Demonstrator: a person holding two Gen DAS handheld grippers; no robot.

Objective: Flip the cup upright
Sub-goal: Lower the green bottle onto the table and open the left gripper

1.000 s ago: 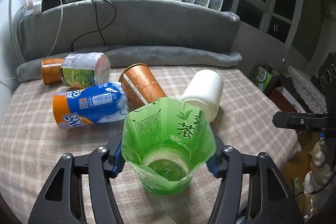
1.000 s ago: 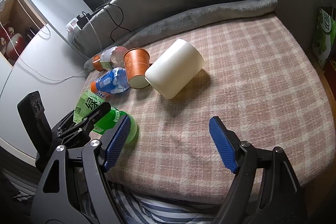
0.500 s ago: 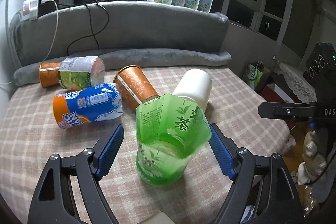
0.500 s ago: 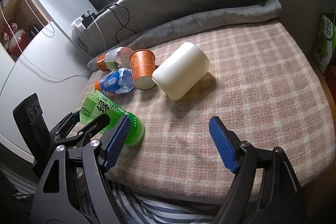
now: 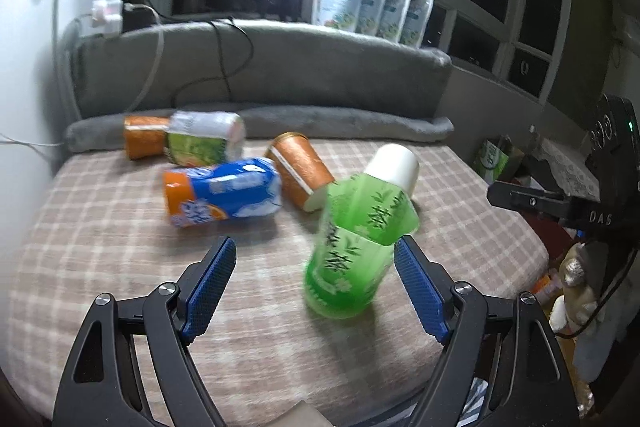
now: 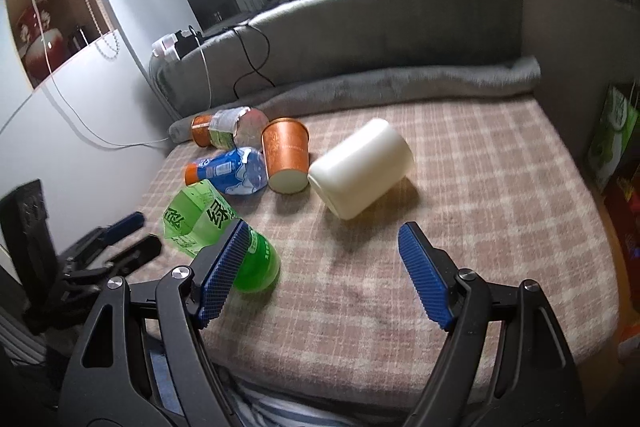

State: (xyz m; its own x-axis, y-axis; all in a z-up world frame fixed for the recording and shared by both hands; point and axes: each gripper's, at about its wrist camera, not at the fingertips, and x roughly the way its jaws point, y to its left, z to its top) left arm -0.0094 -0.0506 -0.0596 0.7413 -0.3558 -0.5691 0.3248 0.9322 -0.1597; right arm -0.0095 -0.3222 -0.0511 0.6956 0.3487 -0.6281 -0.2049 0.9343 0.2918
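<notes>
A green tea-print cup [image 5: 352,247] stands upright on the plaid cushion [image 5: 100,227], near its front edge. My left gripper [image 5: 316,283] is open and empty, drawn back from the cup, which stands just inside its right finger. The cup also shows in the right wrist view [image 6: 216,227], partly behind my right gripper's left finger. My right gripper [image 6: 320,271] is open and empty over the cushion's front. A white cup [image 6: 360,173], an orange cup [image 6: 286,157] and a blue-orange cup [image 6: 228,173] lie on their sides behind.
A green-labelled cup with an orange end [image 5: 188,143] lies at the back left by the grey bolster [image 5: 280,123]. Cables hang over the grey backrest [image 5: 260,75]. Pouches [image 5: 372,7] stand on the ledge. Boxes [image 6: 612,135] sit on the floor to the right.
My left gripper has let go of the green cup and pulled back and up; the cup now stands free. The right gripper rose slightly and stays open.
</notes>
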